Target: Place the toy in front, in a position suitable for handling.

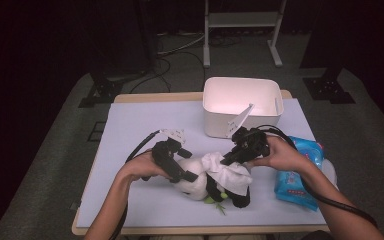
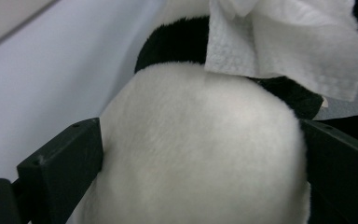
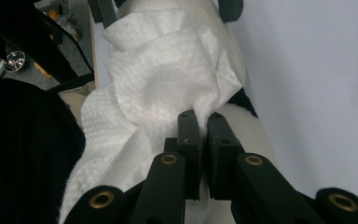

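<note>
A black-and-white plush panda (image 1: pixel 200 184) lies near the table's front edge. My left gripper (image 1: pixel 184 175) clasps its white head (image 2: pixel 200 149), one jaw pressed into each side of the plush. A white wet wipe (image 1: pixel 228 173) is draped over the panda's body. My right gripper (image 3: pixel 204 119) is shut on a fold of this wipe (image 3: pixel 163 88), holding it against the toy. In the high view that right gripper (image 1: pixel 226 160) reaches in from the right.
A white bin (image 1: pixel 240 106) stands behind the toy. A blue wipes packet (image 1: pixel 300 172) lies at the right edge, beside my right hand. The lilac table cover (image 1: pixel 130 125) stretches bare to the left.
</note>
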### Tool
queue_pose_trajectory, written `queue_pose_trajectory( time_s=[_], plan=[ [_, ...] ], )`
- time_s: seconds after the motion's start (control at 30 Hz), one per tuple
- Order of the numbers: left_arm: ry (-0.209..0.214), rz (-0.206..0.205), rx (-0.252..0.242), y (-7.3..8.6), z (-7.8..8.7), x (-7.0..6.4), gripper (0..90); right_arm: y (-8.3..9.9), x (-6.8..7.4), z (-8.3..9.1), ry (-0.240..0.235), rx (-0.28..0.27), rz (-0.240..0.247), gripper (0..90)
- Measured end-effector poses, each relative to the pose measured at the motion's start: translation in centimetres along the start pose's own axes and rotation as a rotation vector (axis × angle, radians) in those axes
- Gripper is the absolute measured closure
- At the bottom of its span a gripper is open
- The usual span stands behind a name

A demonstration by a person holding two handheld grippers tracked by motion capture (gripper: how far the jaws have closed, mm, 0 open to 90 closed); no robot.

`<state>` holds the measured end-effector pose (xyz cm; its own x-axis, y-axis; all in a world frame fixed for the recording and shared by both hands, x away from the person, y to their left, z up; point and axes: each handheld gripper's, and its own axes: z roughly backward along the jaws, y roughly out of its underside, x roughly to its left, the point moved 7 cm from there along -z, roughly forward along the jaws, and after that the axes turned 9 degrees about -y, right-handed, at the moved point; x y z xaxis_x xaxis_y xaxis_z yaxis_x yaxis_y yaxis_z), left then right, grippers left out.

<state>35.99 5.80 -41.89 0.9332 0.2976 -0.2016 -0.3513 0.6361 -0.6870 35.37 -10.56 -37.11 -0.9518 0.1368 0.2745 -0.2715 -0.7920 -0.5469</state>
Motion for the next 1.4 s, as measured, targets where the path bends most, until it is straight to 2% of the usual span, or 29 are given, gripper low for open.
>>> queue_pose_trajectory(
  time_s=[0.13,0.27,0.4,0.57,0.73,0.87,0.93,1.03,1.13,1.17,1.23,1.3,1.4],
  plan=[
    [0.014,-0.021,0.013,0.3,-0.7,-0.3,5.3,0.0,0.0,-0.2,-0.005,0.005,0.000,84.7],
    [-0.004,-0.046,0.000,0.3,-0.3,-0.2,23.3,-0.1,-0.1,0.0,0.003,0.001,0.007,84.4],
    [-0.027,-0.058,-0.032,-0.1,0.2,0.0,32.0,-0.3,-0.3,0.5,0.009,-0.021,0.006,84.4],
    [-0.055,-0.106,-0.074,-1.5,0.9,0.1,35.4,-0.7,-0.8,1.7,0.037,-0.029,0.000,84.5],
    [-0.129,-0.159,-0.089,-3.2,1.5,0.4,36.5,-1.0,-2.1,3.0,0.060,-0.049,-0.028,84.5],
    [-0.162,-0.198,-0.099,-3.7,1.9,0.8,36.6,-1.1,-3.1,3.6,0.070,-0.059,-0.048,84.4],
    [-0.159,-0.211,-0.095,-3.5,1.9,0.9,36.5,-1.0,-3.5,3.6,0.067,-0.065,-0.056,84.5],
    [-0.147,-0.194,-0.090,-2.9,1.4,0.9,33.9,-0.6,-3.5,3.0,0.054,-0.051,-0.067,84.5],
    [-0.145,-0.165,-0.068,-2.4,0.6,0.8,19.2,-0.2,-3.3,2.2,0.038,-0.029,-0.068,84.4],
    [-0.143,-0.148,-0.057,-2.1,0.3,0.7,17.2,-0.1,-3.2,2.0,0.037,-0.026,-0.063,84.5],
    [-0.126,-0.128,-0.054,-1.9,0.3,0.6,10.6,-0.1,-3.0,1.7,0.033,-0.025,-0.056,84.5],
    [-0.116,-0.113,-0.053,-1.8,0.6,0.7,8.6,-0.2,-2.8,1.5,0.021,-0.025,-0.057,84.5],
    [-0.106,-0.061,-0.074,-1.7,1.3,1.0,7.1,-0.2,-2.5,1.4,0.019,-0.016,-0.049,84.5]
  ],
)
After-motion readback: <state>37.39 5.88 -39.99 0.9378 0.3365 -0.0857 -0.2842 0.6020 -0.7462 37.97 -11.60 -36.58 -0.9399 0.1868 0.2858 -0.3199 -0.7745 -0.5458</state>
